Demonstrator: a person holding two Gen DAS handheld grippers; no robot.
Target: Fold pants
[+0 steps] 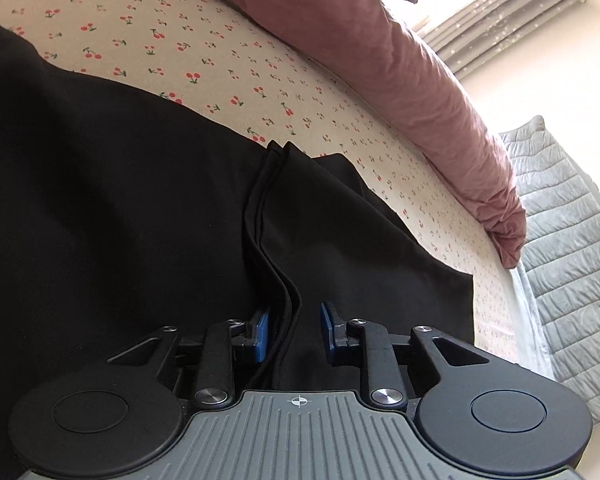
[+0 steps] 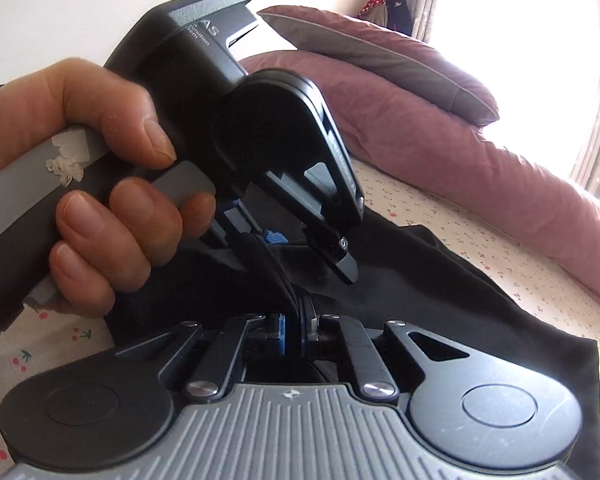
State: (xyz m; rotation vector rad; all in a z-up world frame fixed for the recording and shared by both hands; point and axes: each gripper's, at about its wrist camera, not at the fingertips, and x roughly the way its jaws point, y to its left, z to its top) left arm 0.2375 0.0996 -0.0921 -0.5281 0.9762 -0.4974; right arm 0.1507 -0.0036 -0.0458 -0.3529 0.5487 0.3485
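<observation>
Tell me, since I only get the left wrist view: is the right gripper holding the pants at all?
Observer: Yes. The right gripper is shut on a raised fold of the black pants.
Operator: Where is it relative to mine?
Observer: The left gripper sits just beyond it, over the same raised fold.
Operator: What is behind my gripper?
Observer: A hand is wrapped around its handle, at the left of the right wrist view.
</observation>
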